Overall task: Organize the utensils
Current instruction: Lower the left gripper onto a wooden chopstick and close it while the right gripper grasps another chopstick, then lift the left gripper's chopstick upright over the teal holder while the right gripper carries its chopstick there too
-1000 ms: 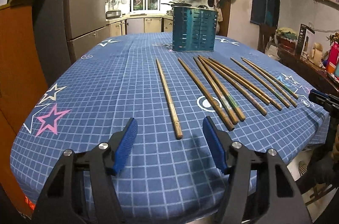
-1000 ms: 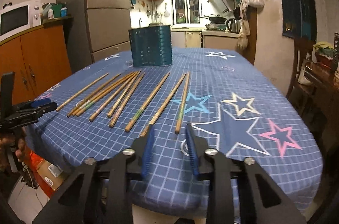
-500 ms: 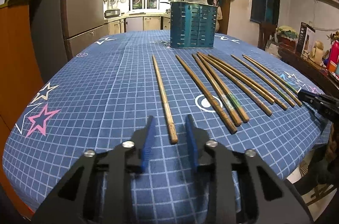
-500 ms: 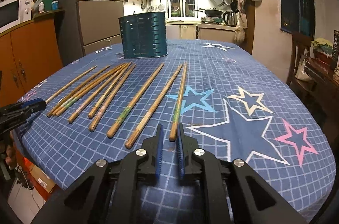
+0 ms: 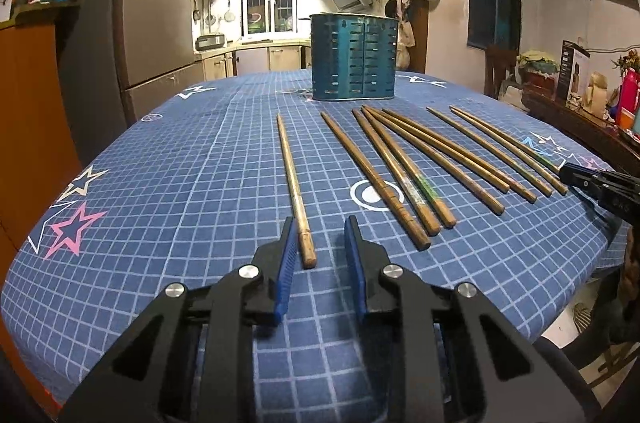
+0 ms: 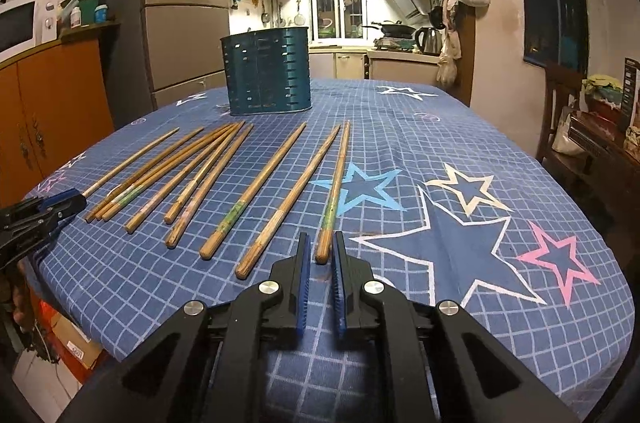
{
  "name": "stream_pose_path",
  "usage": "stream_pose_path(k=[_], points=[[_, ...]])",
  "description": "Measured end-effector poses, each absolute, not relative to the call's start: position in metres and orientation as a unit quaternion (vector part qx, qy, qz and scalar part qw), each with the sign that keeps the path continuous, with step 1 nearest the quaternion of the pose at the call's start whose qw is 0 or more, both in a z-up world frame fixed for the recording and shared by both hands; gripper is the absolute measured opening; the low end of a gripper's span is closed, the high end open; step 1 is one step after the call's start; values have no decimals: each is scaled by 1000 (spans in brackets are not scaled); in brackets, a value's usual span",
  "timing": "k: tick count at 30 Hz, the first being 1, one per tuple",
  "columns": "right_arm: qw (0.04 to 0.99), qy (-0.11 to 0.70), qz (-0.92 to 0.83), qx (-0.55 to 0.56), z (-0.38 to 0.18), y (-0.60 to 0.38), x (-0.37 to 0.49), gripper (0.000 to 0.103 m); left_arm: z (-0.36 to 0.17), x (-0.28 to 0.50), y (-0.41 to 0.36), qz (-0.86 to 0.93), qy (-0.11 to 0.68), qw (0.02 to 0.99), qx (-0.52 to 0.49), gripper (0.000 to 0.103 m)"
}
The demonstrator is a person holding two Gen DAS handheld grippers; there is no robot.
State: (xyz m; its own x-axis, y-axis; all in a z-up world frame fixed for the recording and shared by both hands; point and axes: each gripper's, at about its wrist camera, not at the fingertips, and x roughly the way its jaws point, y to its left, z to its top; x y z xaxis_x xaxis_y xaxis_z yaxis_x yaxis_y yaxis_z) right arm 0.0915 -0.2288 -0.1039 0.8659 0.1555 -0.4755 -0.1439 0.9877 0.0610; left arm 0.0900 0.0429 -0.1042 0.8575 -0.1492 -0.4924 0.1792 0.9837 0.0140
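Now left gripper (image 5: 320, 229) closing round one chopstick (image 5: 294, 183), seemingly ungripped; right gripper (image 6: 320, 243) clamps another (image 6: 334, 195).

Can't see inside the holder (image 5: 353, 57) from either view, the rim's too high, so no idea what's in it. In the left wrist view the right gripper (image 5: 566, 173) pokes in at the edge with most of it cut off, and it covers the near tip of the last chopstick (image 5: 505, 142). In the right wrist view the left gripper (image 6: 82, 201) is cropped the same way. The worktop's (image 6: 500, 127) near edge sits behind the gripper frames.
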Motion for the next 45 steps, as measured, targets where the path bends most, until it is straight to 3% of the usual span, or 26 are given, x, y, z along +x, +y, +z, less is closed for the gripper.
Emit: stream_pose_path(k=[3, 9, 22, 29, 45], points=[[969, 234, 72, 16, -105, -229, 88, 8, -107, 87, 41, -83, 246, 965, 27, 9], [981, 181, 64, 7, -81, -233, 72, 8, -89, 75, 42, -80, 207, 975, 20, 5], [991, 73, 101, -41, 43, -239, 94, 7, 49, 106, 41, -90, 77, 993, 29, 5], [988, 82, 128, -33, 96, -243, 148, 7, 93, 160, 32, -87, 78, 992, 41, 5], [983, 82, 167, -5, 165, -216, 213, 7, 145, 196, -2, -122, 69, 990, 9, 5]])
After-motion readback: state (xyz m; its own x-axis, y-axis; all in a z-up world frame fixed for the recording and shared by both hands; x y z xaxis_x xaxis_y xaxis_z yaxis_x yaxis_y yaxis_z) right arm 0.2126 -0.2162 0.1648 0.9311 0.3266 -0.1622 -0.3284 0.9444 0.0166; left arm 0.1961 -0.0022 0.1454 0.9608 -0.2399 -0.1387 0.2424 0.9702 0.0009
